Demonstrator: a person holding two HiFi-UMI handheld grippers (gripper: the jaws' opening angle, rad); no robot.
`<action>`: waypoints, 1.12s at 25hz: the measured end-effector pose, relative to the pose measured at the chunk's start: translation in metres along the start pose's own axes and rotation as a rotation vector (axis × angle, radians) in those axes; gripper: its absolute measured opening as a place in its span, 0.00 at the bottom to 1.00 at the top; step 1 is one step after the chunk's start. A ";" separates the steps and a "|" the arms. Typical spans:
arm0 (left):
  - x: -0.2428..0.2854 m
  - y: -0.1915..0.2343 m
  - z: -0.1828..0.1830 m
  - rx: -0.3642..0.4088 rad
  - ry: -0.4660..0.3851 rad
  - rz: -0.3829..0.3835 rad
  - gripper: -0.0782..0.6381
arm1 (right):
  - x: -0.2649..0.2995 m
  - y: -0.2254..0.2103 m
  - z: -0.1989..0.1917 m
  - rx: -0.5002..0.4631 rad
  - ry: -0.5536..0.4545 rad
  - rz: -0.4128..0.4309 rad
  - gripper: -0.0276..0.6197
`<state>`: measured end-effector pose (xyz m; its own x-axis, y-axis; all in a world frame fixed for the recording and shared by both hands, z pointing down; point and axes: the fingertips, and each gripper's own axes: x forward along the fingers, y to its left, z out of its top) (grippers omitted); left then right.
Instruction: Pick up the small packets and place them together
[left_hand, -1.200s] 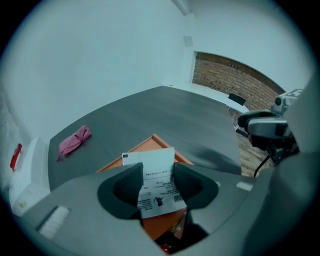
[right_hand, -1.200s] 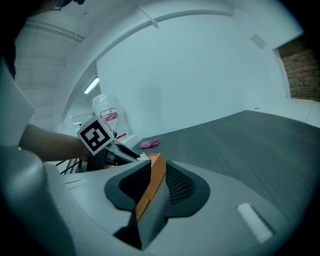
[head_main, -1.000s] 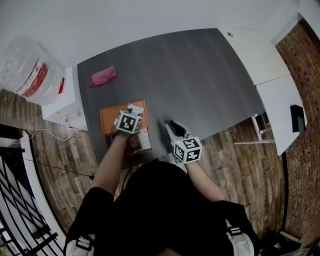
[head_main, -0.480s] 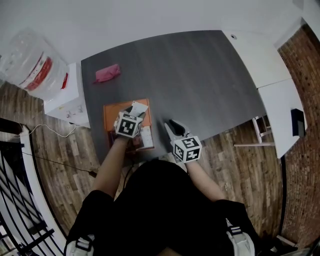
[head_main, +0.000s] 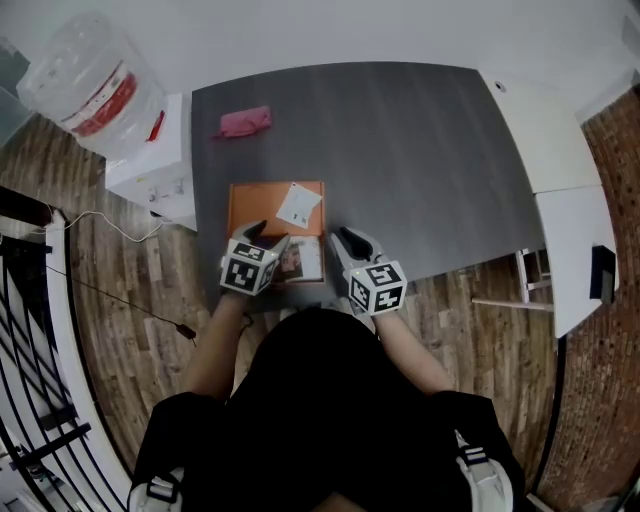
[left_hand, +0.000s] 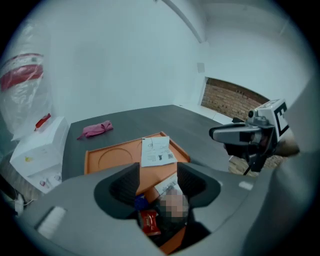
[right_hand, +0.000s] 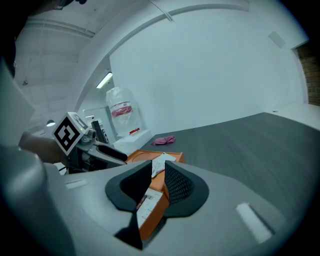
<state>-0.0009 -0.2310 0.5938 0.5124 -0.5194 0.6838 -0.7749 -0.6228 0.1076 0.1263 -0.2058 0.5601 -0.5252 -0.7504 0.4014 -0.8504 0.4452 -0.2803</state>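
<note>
An orange tray lies on the dark grey table. A white packet rests flat on the tray's right part, also in the left gripper view. Several small packets lie at the tray's near edge, among them a printed white one and a red one. My left gripper hovers over that near edge, open; its jaws have just been closing a little with nothing between them. My right gripper stands just right of the tray, open by a narrow gap, jaws also closing on nothing.
A pink cloth lies at the table's far left. A white cabinet with a water bottle stands left of the table. A white desk adjoins it on the right.
The left gripper held the white packet over the tray; it has let go, the packet now lies on the tray, and the gripper has drawn back toward me. The right gripper shifted slightly.
</note>
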 end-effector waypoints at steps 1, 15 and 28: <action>-0.003 0.000 -0.007 -0.014 0.001 0.000 0.43 | 0.002 0.003 -0.001 -0.006 0.008 0.010 0.17; -0.005 0.012 -0.098 0.038 0.204 0.031 0.40 | 0.020 0.040 -0.020 -0.046 0.101 0.127 0.14; 0.019 0.000 -0.132 0.262 0.461 0.026 0.30 | 0.011 0.027 -0.030 -0.018 0.118 0.123 0.13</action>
<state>-0.0401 -0.1641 0.7018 0.2326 -0.2626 0.9364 -0.6370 -0.7687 -0.0573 0.0966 -0.1876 0.5834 -0.6242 -0.6276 0.4653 -0.7796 0.5396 -0.3179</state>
